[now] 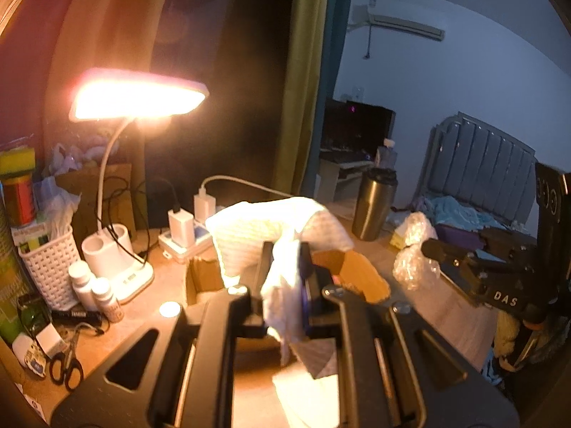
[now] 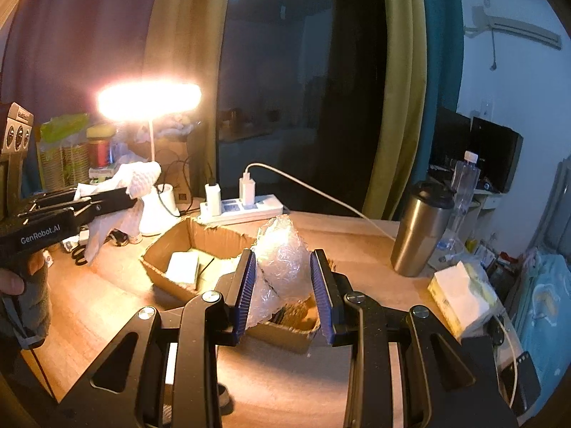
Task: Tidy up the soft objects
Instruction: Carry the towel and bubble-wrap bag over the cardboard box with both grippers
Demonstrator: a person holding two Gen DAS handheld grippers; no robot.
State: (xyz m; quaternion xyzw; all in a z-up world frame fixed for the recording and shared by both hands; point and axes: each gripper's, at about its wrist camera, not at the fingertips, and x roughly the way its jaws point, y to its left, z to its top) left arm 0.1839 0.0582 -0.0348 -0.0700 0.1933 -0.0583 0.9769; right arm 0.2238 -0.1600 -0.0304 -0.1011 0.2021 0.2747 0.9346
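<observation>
Your left gripper (image 1: 285, 278) is clamped on a crumpled white waffle-textured cloth (image 1: 271, 235), held up over the open brown cardboard box (image 2: 185, 239) on the wooden desk (image 2: 107, 306), not yet dropped in. Your right gripper (image 2: 285, 285) sits wide open, holding nothing, jaws either side of the clear crinkled bubble wrap (image 2: 282, 253) at the box's near edge. Box looks partly filled with something white; cloth and wrap are still left, I'd guess.

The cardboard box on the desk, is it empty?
Not empty. The cardboard box is open-topped, and a white folded item lies inside on its floor, seen from the right wrist view.
</observation>
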